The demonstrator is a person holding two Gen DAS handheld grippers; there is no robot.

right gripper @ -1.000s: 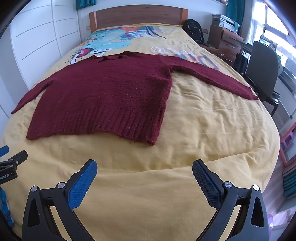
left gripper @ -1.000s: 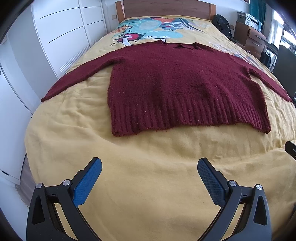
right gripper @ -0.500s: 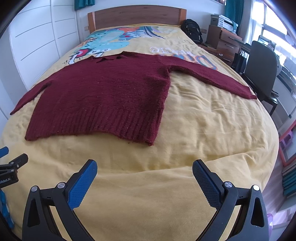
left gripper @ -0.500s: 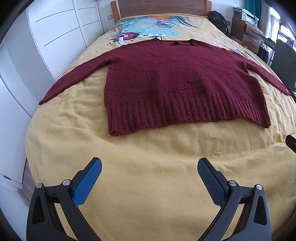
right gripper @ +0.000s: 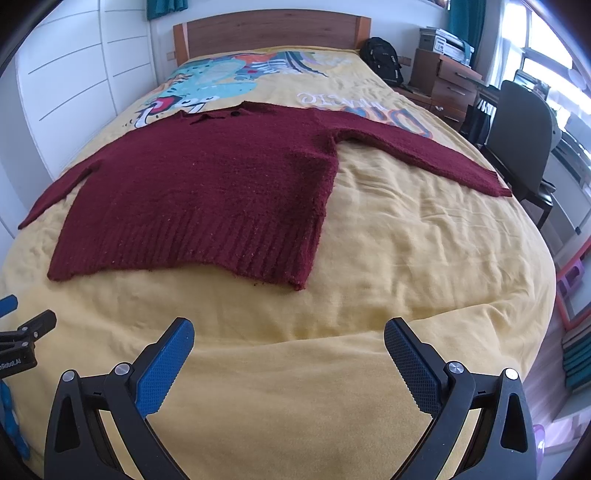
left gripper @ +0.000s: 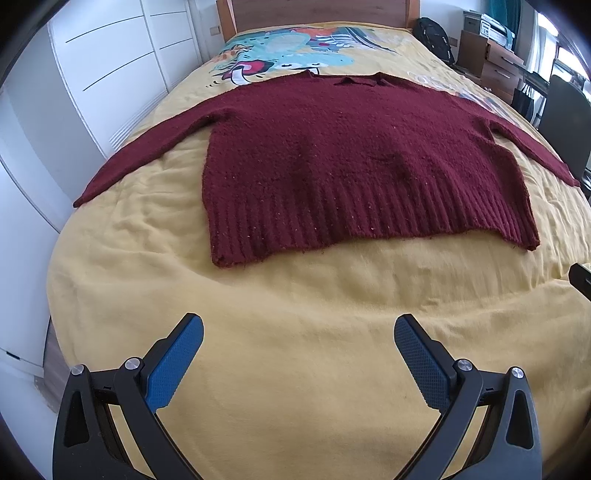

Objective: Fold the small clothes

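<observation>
A dark red knitted sweater (left gripper: 351, 158) (right gripper: 207, 192) lies flat on the yellow bedspread (left gripper: 295, 350) (right gripper: 406, 240), ribbed hem toward me, collar toward the headboard, both sleeves spread out to the sides. My left gripper (left gripper: 298, 325) hovers open over bare bedspread, short of the hem's left half, with nothing between its blue pads. My right gripper (right gripper: 289, 328) is open too, just short of the hem's right corner. The left gripper's tip shows at the left edge of the right wrist view.
White wardrobe doors (left gripper: 110, 74) run along the bed's left side. A wooden headboard (right gripper: 269, 33) stands at the far end. On the right are a black backpack (right gripper: 382, 59), a wooden drawer unit (right gripper: 447, 85) and a dark office chair (right gripper: 524, 136).
Both grippers have moved forward over the bed toward the sweater's hem, which looks larger and nearer now. Both stay open and the sweater has not moved.
</observation>
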